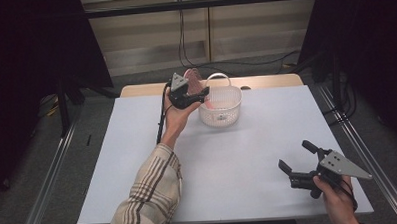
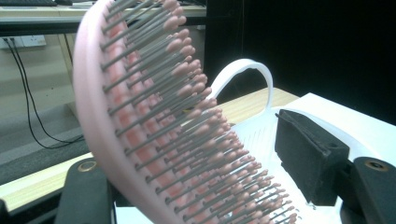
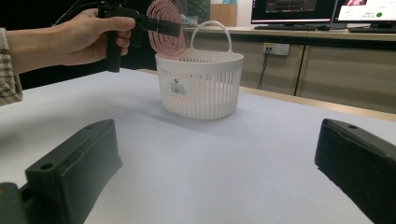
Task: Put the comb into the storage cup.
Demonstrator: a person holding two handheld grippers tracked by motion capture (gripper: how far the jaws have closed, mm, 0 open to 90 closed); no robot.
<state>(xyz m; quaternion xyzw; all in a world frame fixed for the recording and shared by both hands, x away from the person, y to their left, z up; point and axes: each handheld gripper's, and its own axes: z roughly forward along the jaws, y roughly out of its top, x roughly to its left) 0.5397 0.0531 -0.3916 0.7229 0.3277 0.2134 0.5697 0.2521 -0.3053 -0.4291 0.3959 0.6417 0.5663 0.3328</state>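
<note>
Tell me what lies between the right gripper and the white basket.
Bare white table between right gripper and basket, per high view.

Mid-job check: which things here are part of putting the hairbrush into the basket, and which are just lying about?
In the job:
- pink hairbrush, standing in the basket between the left gripper jaws
- white basket

Lying about:
- right gripper, open, idle on the white table
- cables behind

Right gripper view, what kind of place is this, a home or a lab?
Likely a lab or office workroom: computer monitors stand on a long bench behind, cables trail down the back wall, and the white table sits between metal frame rails.
</note>
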